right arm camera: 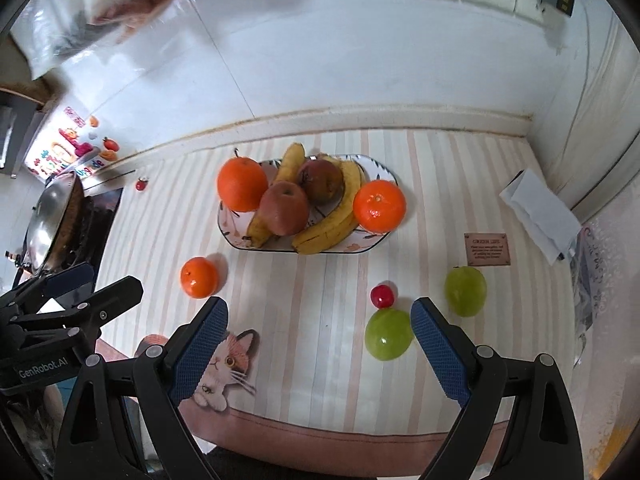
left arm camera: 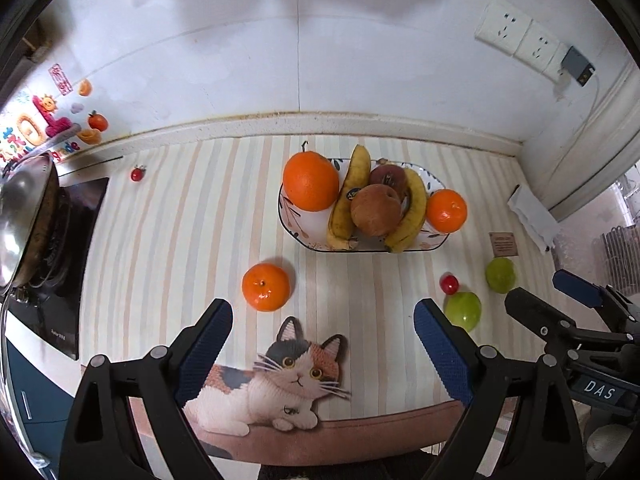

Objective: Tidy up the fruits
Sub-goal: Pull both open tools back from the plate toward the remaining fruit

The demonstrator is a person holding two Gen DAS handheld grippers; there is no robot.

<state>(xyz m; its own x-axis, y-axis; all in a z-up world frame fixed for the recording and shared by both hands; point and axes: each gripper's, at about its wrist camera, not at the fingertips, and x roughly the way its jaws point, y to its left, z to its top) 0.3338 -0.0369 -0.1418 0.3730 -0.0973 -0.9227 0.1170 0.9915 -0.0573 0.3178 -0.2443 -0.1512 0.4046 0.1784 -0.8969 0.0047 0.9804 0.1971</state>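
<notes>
A: What was on the oval plate (left arm camera: pixel 304 236)?

B: It sat toward the back of the striped mat (left arm camera: pixel 180 216), near the wall. On it lay a large orange (left arm camera: pixel 311 181) at the left end, two bananas (left arm camera: pixel 408 216), two reddish-brown apples (left arm camera: pixel 375 210) between the bananas, and a smaller mandarin (left arm camera: pixel 446 210) on the right rim.

A: And off the plate?

B: A loose mandarin (left arm camera: pixel 265 287) rested on the mat in front of the plate's left end. To the right were two green fruits (right arm camera: pixel 388 333) and a small red fruit (right arm camera: pixel 382 295), the red one just beside the nearer green one. Another small red fruit (left arm camera: pixel 137 174) lay far back on the left, near the stove.

A: The grippers?

B: The left gripper (left arm camera: pixel 322 344) hung above the cat picture (left arm camera: pixel 288 376) at the mat's front edge, jaws wide, nothing between them. The right gripper (right arm camera: pixel 320 344) was the same, wide and empty; the nearer green fruit lay just inside its right finger (right arm camera: pixel 436 348) in that view, though I could not tell whether they touched.

A: Anything else holding something?

B: A metal pan (left arm camera: pixel 20 220) sat on the stove at the left; what it held could not be seen.
</notes>
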